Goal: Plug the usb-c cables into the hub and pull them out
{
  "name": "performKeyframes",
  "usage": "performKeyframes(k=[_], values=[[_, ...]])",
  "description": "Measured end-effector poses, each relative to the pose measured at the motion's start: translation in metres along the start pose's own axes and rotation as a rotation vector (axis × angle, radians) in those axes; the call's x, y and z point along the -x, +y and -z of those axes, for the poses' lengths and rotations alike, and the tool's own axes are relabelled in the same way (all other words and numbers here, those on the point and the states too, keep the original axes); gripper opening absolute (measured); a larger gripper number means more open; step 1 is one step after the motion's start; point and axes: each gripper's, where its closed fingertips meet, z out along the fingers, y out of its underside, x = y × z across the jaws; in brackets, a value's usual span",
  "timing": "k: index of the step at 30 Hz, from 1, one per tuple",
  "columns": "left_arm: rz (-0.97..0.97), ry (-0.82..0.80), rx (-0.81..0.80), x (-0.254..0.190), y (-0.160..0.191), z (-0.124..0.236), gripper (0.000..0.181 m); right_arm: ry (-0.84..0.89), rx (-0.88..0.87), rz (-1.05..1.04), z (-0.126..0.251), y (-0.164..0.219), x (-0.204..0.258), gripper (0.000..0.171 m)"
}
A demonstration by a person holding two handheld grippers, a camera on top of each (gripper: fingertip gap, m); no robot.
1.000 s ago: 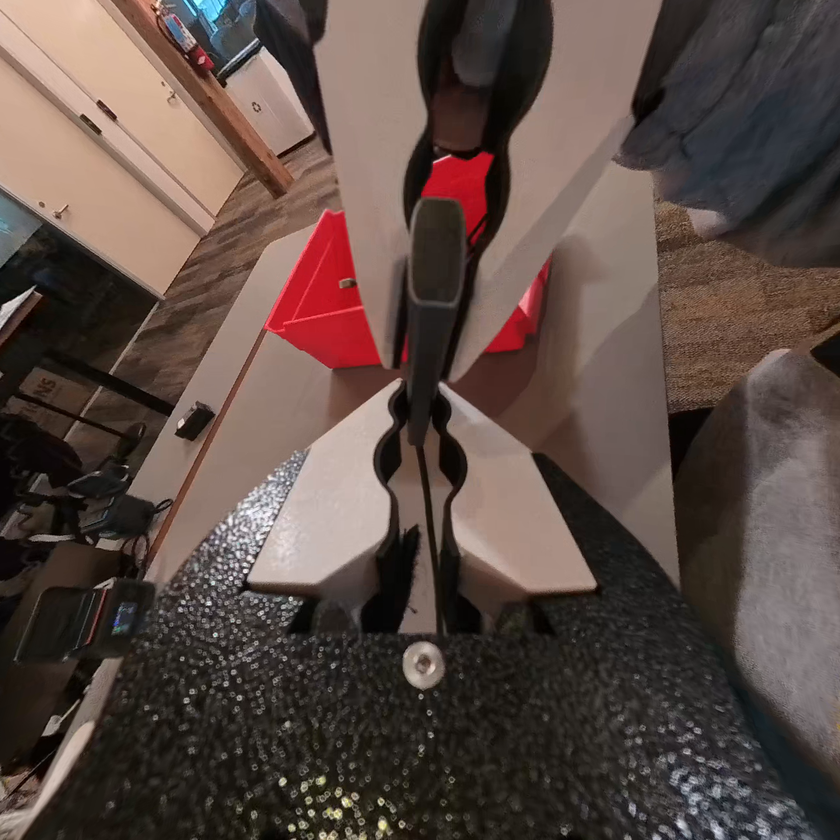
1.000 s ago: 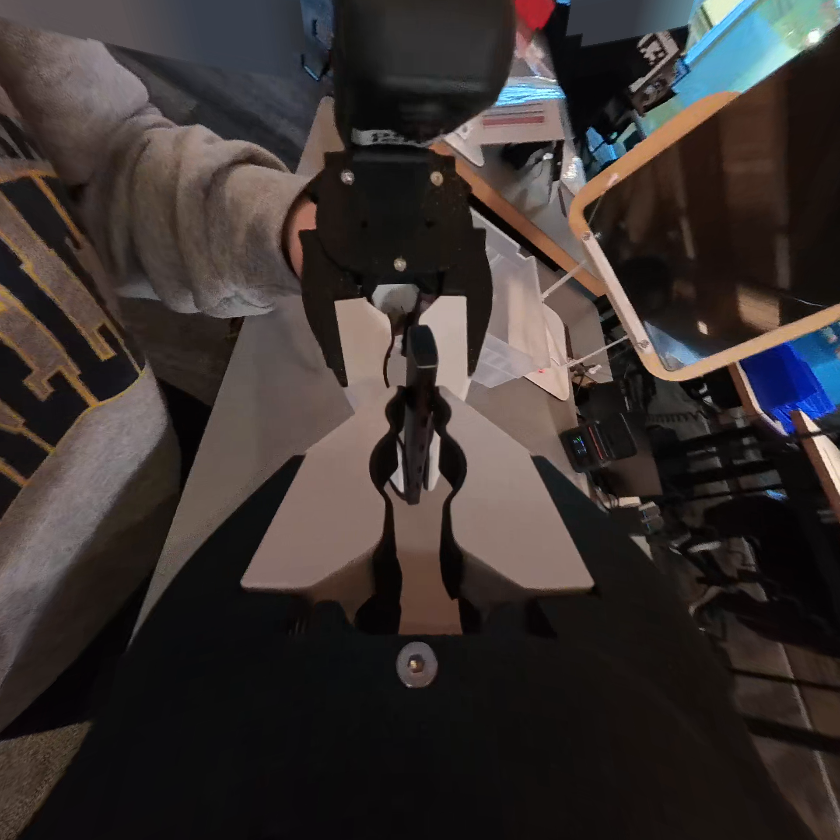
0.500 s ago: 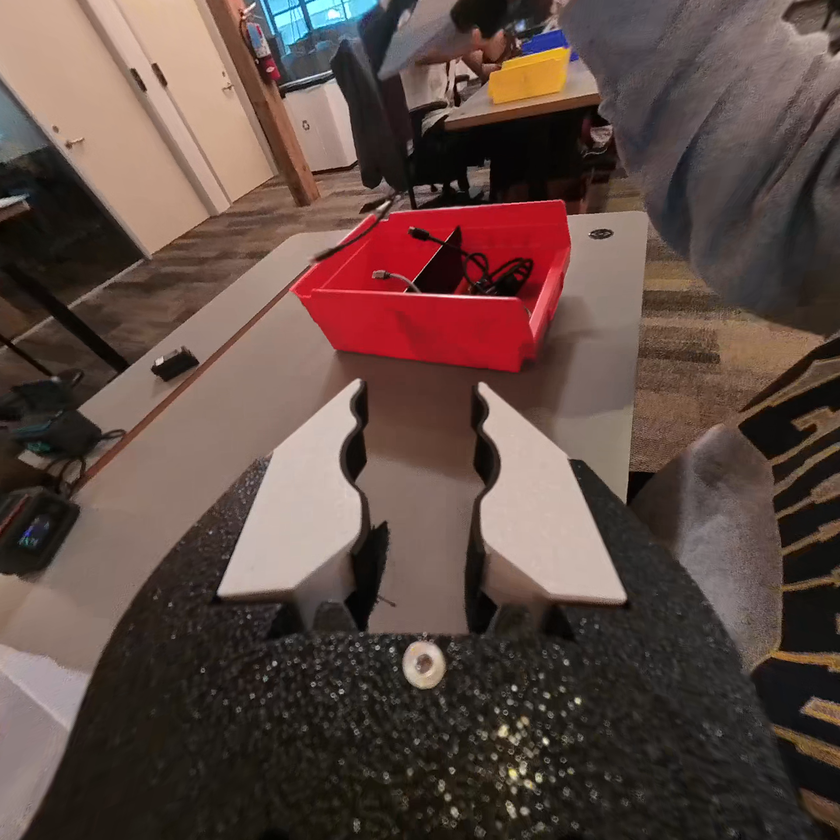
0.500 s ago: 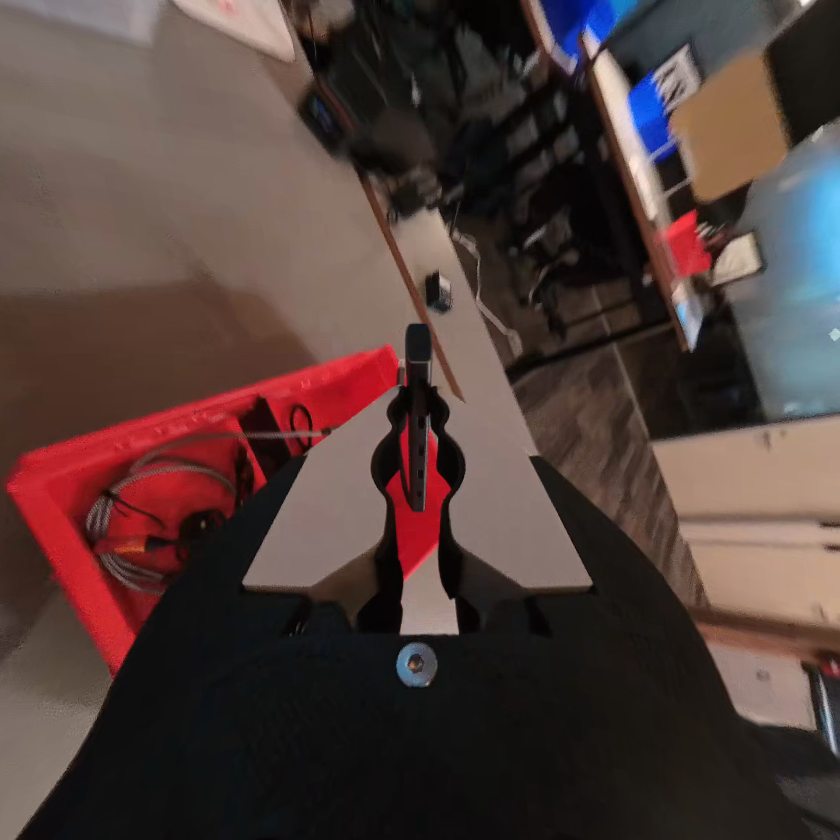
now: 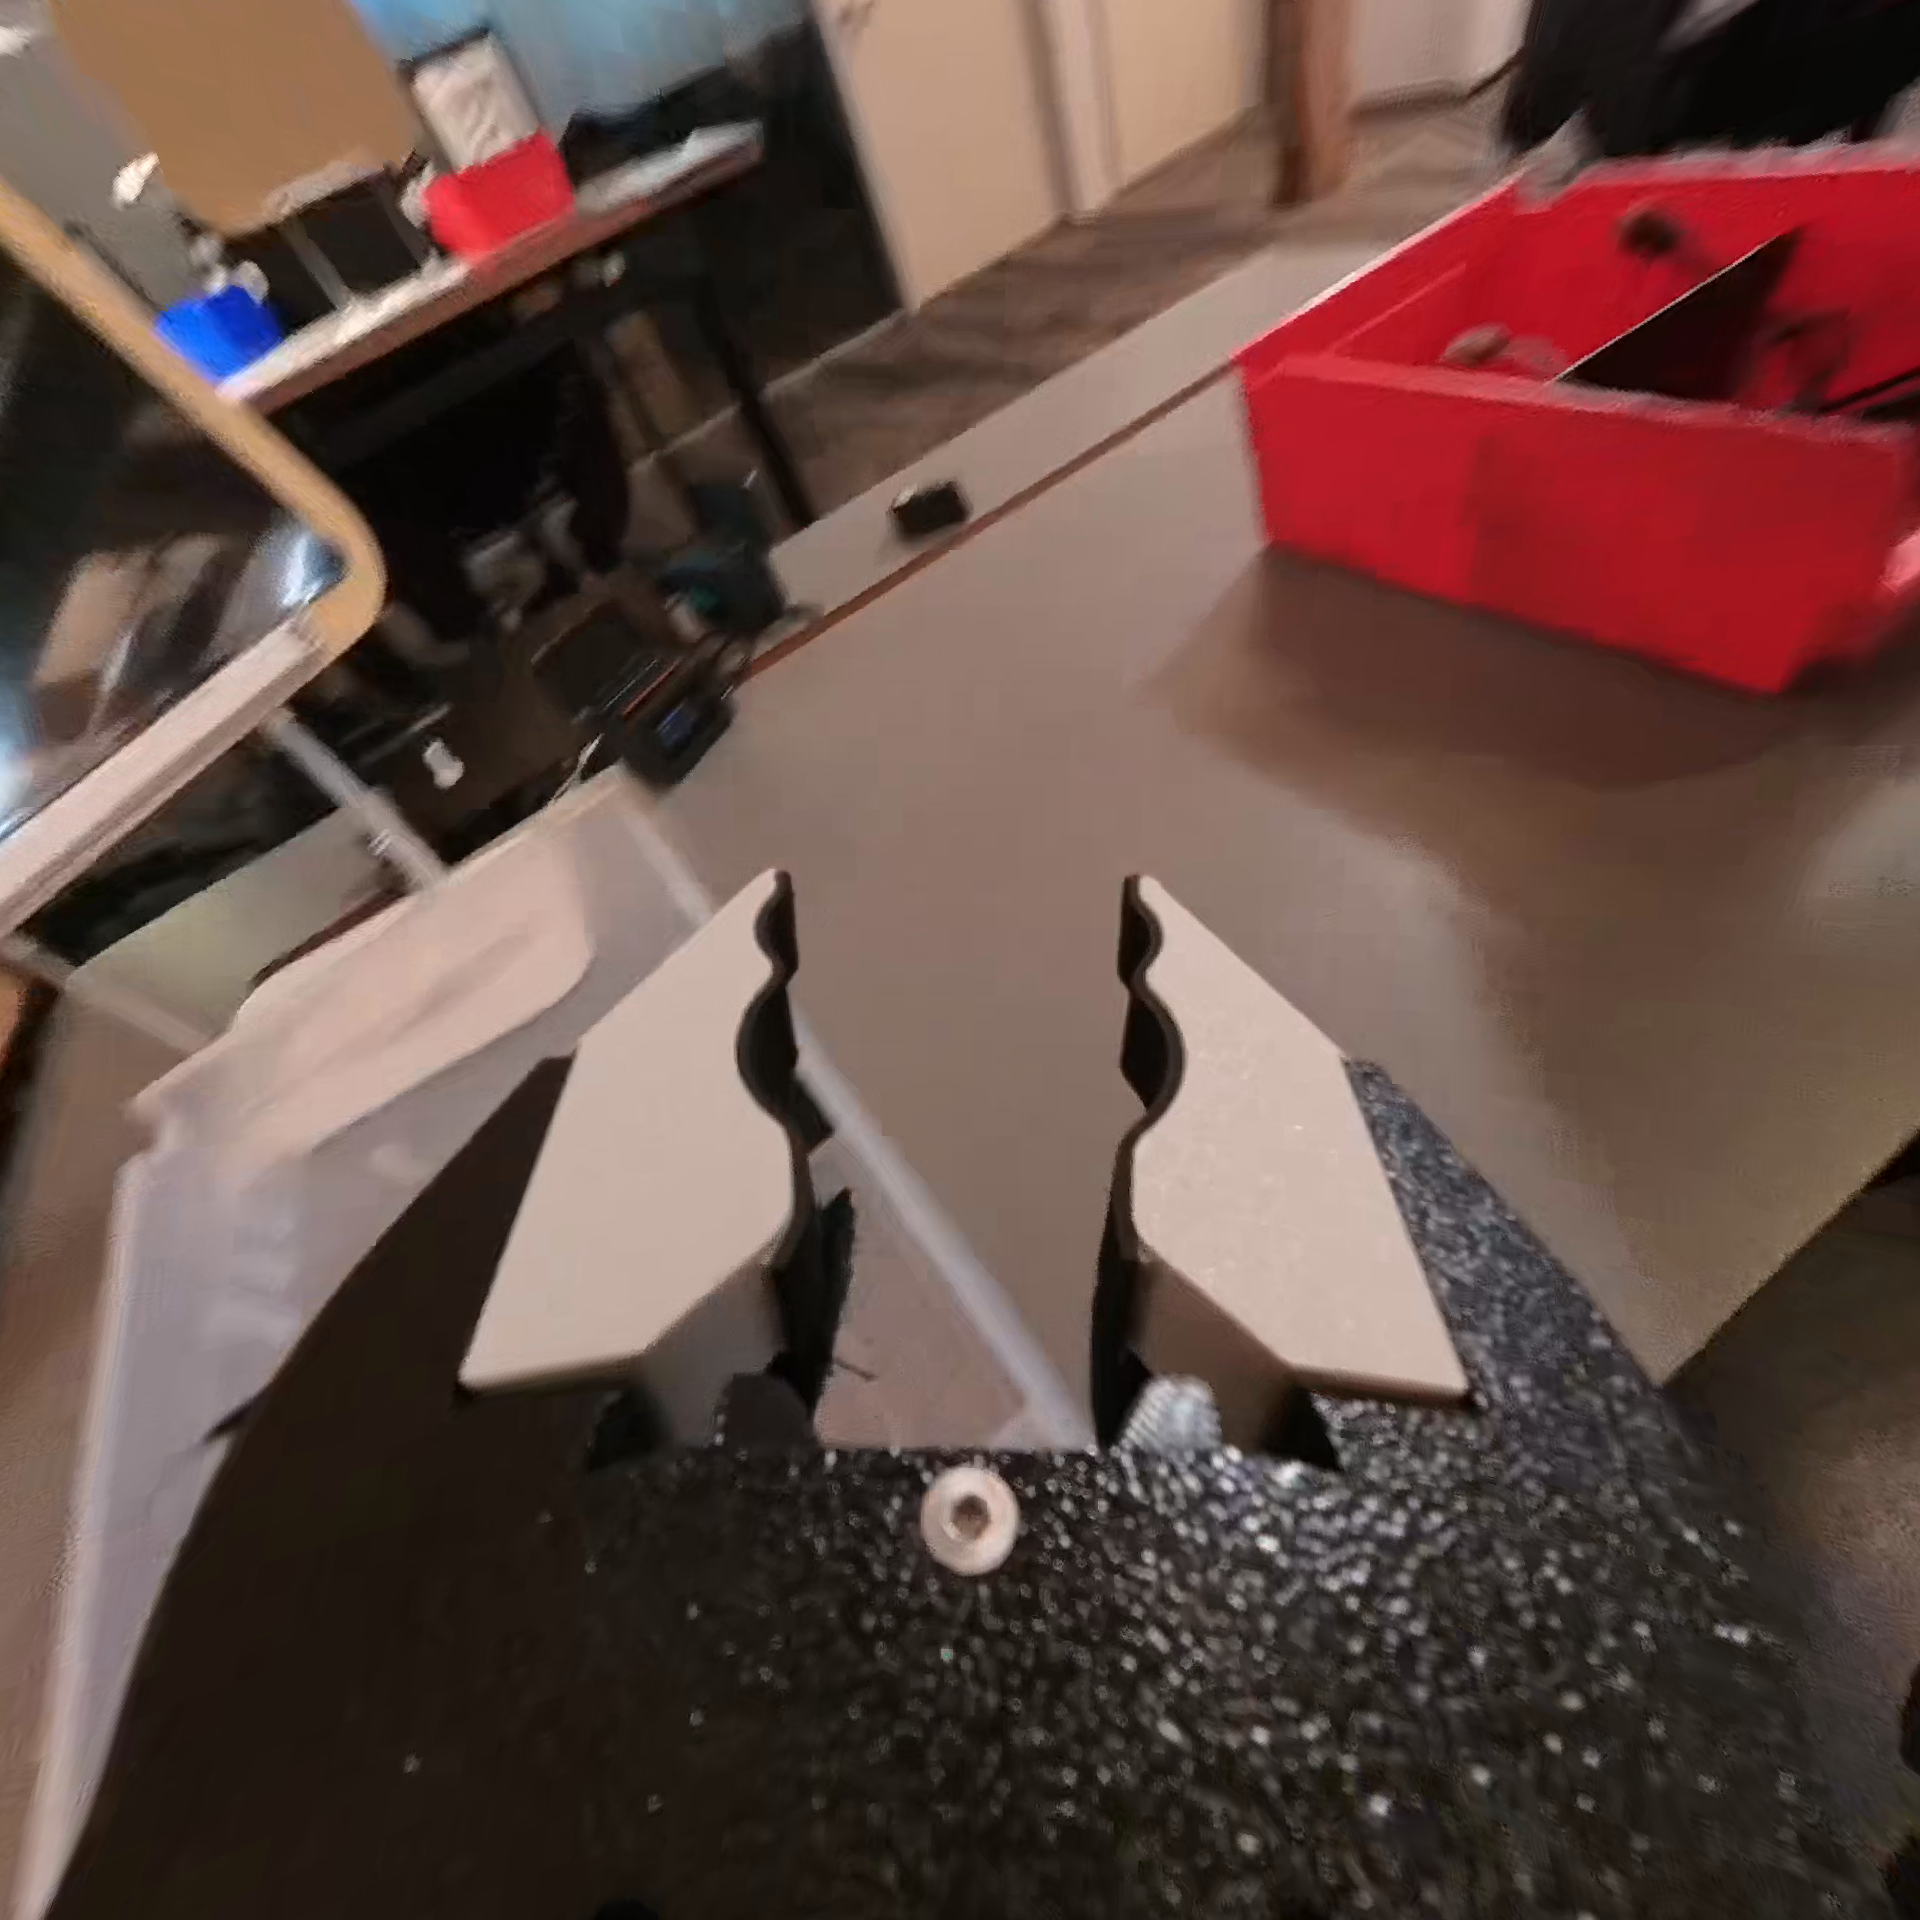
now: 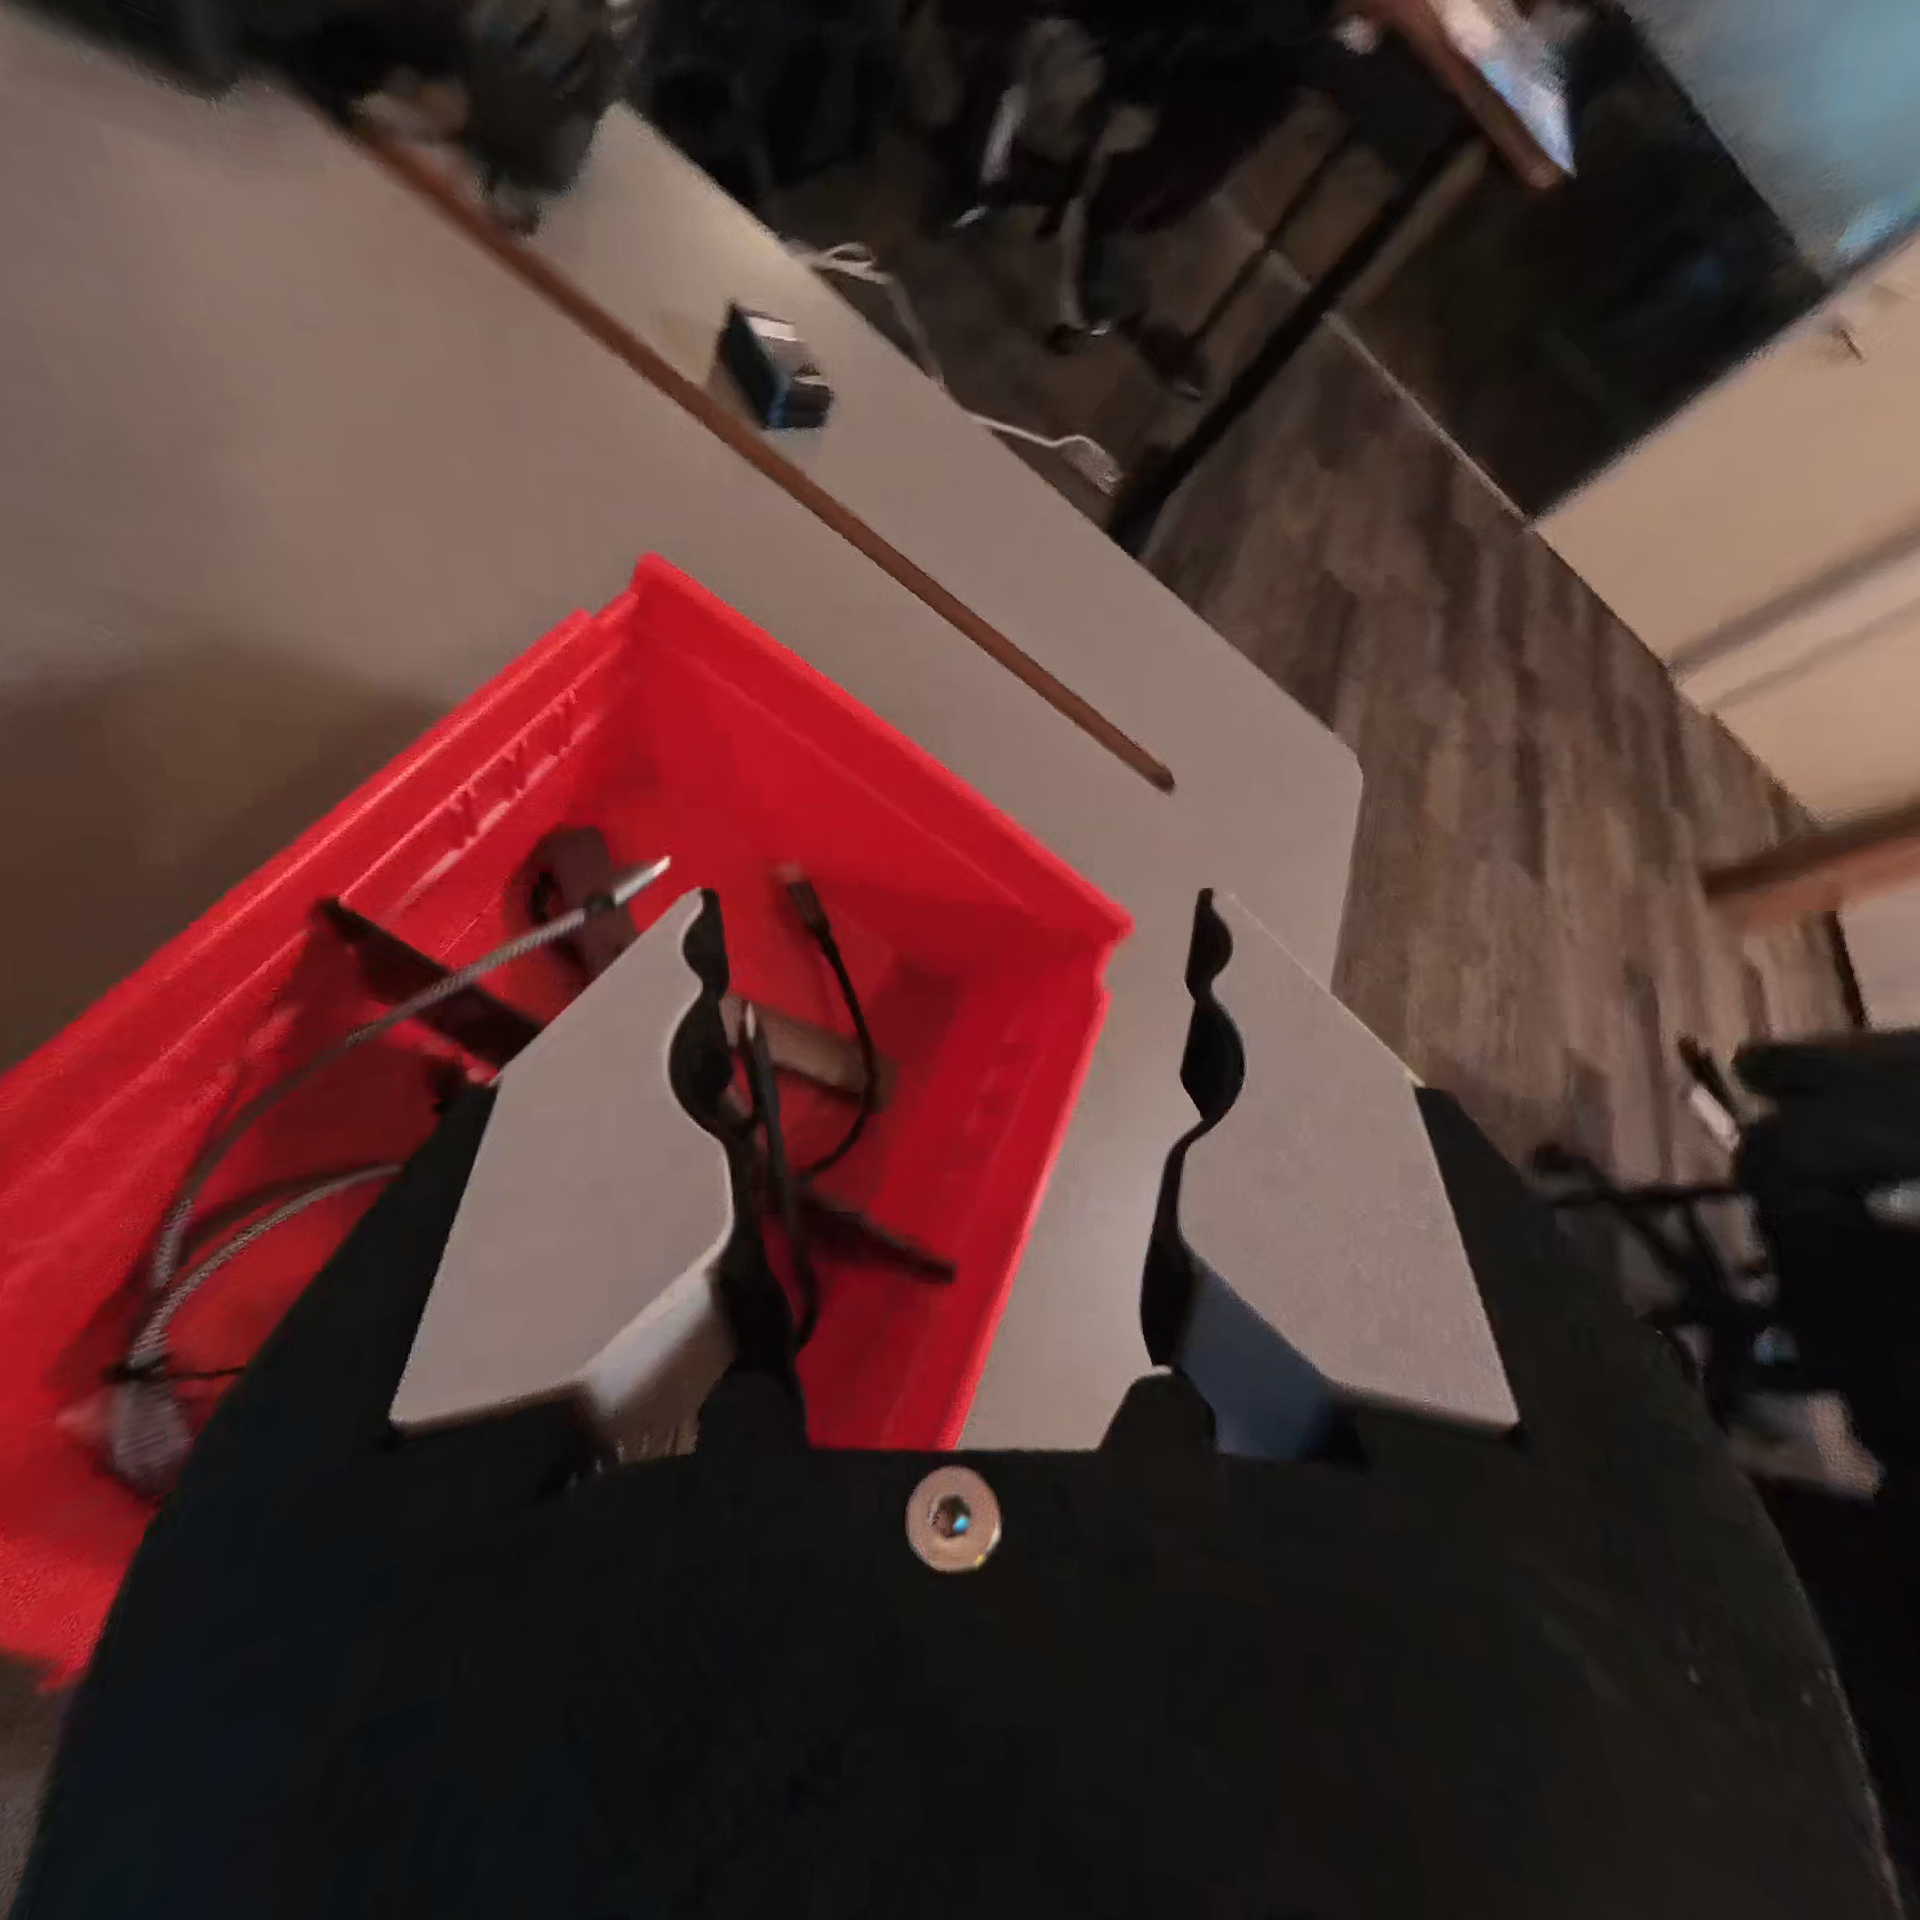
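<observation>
My left gripper [image 5: 956, 883] is open and empty above the grey table [image 5: 1143, 810]. The red bin [image 5: 1507, 540] stands ahead to its right. My right gripper [image 6: 956, 896] is open and empty, hovering over the right end of the red bin [image 6: 1039, 1091]. In the bin below it lies a dark grey hub [image 6: 810, 1049], blurred, with a black cable [image 6: 847, 997] ending in a plug. A braided grey cable [image 6: 260, 1101] with a silver plug lies across the black divider [image 6: 416, 977] in the left part of the bin.
A small black device [image 5: 928, 507] sits near the table's far edge, also in the right wrist view [image 6: 774, 374]. A clear plastic container [image 5: 343, 1039] lies at the left gripper's left. A framed board [image 5: 208, 499] leans beyond it. The table edge [image 5: 1766, 1247] drops off at right. My hands' fingertips stand some 45 cm from each other.
The left gripper let go of the hub, opened and swung left. The right gripper carried the hub over the red bin and opened; the hub now lies in the bin.
</observation>
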Motion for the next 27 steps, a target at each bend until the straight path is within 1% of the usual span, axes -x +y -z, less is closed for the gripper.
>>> performKeyframes(k=[1, 3, 5, 6, 7, 8, 9, 10, 11, 12, 13, 14, 15, 17, 18, 19, 21, 25, 27], values=[[0.008, -0.047, 0.061, 0.009, 0.01, 0.001, 0.067, 0.014, -0.01, -0.082, 0.014, 0.016, 0.0, 0.09], [0.052, -0.125, 0.196, 0.024, 0.034, 0.0, 0.088, 0.041, 0.013, -0.232, 0.035, 0.055, 0.004, 0.089], [0.146, -0.134, 0.325, 0.027, 0.061, -0.007, 0.109, 0.057, 0.075, -0.321, 0.044, 0.096, 0.013, 0.089], [0.221, -0.095, 0.37, 0.021, 0.072, -0.013, 0.117, 0.05, 0.116, -0.353, 0.045, 0.114, 0.019, 0.089], [0.31, -0.035, 0.382, 0.011, 0.077, -0.02, 0.125, 0.033, 0.161, -0.373, 0.044, 0.13, 0.027, 0.089], [0.376, 0.019, 0.388, 0.002, 0.08, -0.025, 0.124, 0.018, 0.211, -0.382, 0.042, 0.144, 0.033, 0.089], [0.398, 0.028, 0.423, -0.001, 0.088, -0.028, 0.121, 0.013, 0.262, -0.384, 0.041, 0.158, 0.036, 0.088], [0.384, 0.001, 0.481, 0.0, 0.098, -0.029, 0.118, 0.014, 0.308, -0.382, 0.04, 0.169, 0.038, 0.086], [0.362, -0.031, 0.531, 0.003, 0.108, -0.028, 0.11, 0.01, 0.344, -0.379, 0.039, 0.177, 0.04, 0.08], [0.351, -0.048, 0.562, 0.004, 0.114, -0.028, 0.099, -0.004, 0.37, -0.377, 0.038, 0.182, 0.042, 0.073], [0.349, -0.045, 0.575, 0.003, 0.117, -0.028, 0.081, -0.02, 0.388, -0.373, 0.037, 0.185, 0.045, 0.065], [0.345, -0.03, 0.585, 0.001, 0.12, -0.028, 0.056, -0.03, 0.397, -0.366, 0.035, 0.186, 0.046, 0.055], [0.342, -0.017, 0.598, -0.001, 0.124, -0.028, 0.039, -0.032, 0.4, -0.359, 0.033, 0.187, 0.047, 0.05], [0.346, -0.039, 0.596, 0.001, 0.126, -0.026, 0.035, -0.023, 0.402, -0.349, 0.03, 0.187, 0.046, 0.044], [0.326, -0.064, 0.601, 0.004, 0.127, -0.024, 0.031, -0.01, 0.402, -0.341, 0.03, 0.187, 0.044, 0.036], [0.304, -0.096, 0.607, 0.008, 0.129, -0.021, 0.025, -0.004, 0.4, -0.326, 0.029, 0.187, 0.044, 0.022], [0.256, -0.146, 0.606, 0.015, 0.132, -0.014, 0.016, -0.028, 0.377, -0.306, 0.027, 0.183, 0.051, 0.016], [0.152, -0.214, 0.61, 0.029, 0.143, 0.008, 0.006, -0.034, 0.315, -0.311, 0.022, 0.174, 0.062, 0.016], [0.146, -0.198, 0.569, 0.027, 0.145, 0.018, 0.004, -0.044, 0.289, -0.324, 0.02, 0.168, 0.069, 0.016]])
